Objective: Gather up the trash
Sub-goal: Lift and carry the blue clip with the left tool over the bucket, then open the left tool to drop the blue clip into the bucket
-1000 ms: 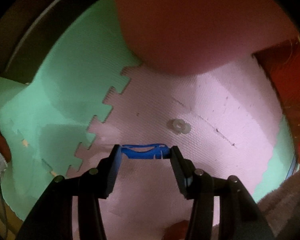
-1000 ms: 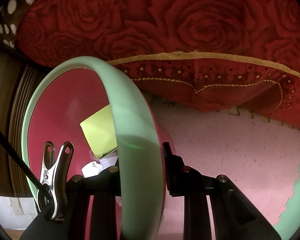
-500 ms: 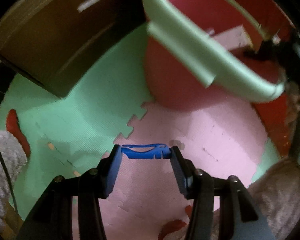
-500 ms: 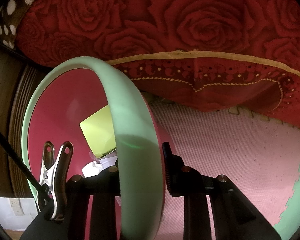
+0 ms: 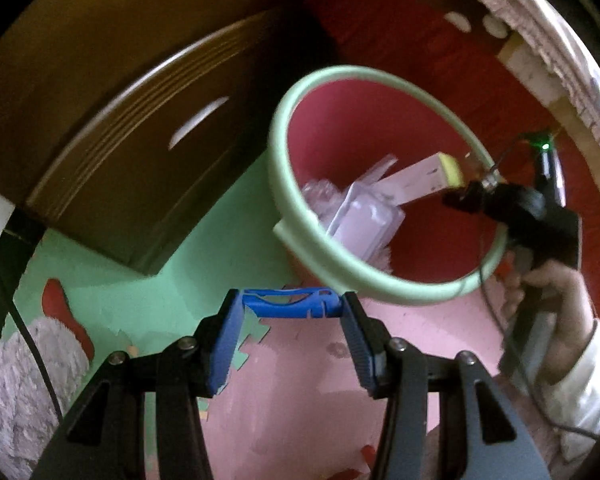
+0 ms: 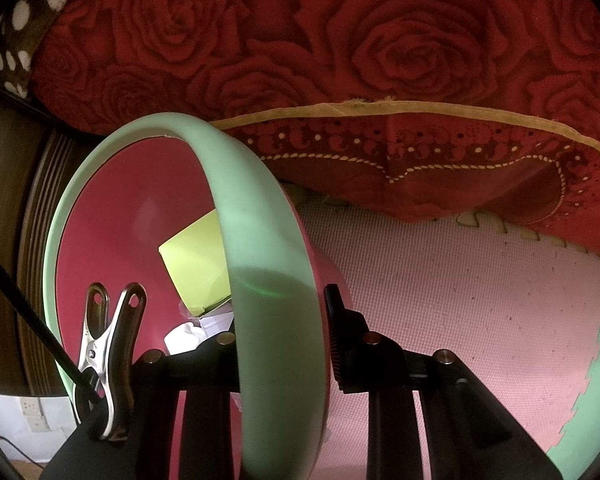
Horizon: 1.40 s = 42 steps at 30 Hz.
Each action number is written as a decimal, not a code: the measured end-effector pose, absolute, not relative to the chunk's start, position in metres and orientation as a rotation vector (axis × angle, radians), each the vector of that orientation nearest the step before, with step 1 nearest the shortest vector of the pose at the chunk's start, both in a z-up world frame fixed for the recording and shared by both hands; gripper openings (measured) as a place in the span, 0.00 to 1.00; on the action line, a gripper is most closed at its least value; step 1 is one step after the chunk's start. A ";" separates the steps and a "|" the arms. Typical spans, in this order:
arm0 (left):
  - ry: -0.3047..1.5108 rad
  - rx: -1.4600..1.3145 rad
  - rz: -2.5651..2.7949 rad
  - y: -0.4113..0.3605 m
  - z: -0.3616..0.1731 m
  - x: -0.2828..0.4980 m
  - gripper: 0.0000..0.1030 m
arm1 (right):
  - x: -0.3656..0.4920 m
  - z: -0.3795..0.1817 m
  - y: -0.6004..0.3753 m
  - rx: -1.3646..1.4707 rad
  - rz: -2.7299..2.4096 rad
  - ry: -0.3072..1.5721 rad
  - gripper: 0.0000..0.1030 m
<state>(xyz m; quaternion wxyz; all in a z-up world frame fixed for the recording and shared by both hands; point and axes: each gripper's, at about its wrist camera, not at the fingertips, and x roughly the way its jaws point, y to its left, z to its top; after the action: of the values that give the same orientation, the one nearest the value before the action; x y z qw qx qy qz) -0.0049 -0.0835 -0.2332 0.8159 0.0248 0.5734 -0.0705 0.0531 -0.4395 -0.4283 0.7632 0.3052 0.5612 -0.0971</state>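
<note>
We held the blue clip [image 5: 288, 304] crosswise in our left gripper [image 5: 289, 314]; our right gripper [image 6: 278, 320] clamped the bin's rim [image 6: 260, 240].

I see foam floor mats: a green mat [image 5: 204, 264] locks into a pink mat [image 5: 300, 392] along a jigsaw seam. A brown wooden cabinet [image 5: 132, 152] with a pale slot handle stands on the green one. A red rose-pattern bedspread [image 6: 340, 52] with a gold trimmed edge hangs over the pink mat. A grey fluffy rug [image 5: 16, 392] lies lower left, and a metal spring clip [image 6: 108, 360] grips a black cable.
</note>
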 end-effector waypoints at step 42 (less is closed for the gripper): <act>1.195 0.253 -0.234 -0.144 -0.254 0.036 0.51 | 0.054 -0.428 -0.438 0.668 -0.213 1.221 0.25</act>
<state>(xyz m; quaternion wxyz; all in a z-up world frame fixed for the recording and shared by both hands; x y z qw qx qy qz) 0.0357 -0.1442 -0.2538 0.8128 0.1185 0.5598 -0.1096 0.0537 -0.4380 -0.4283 0.7622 0.3071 0.5614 -0.0979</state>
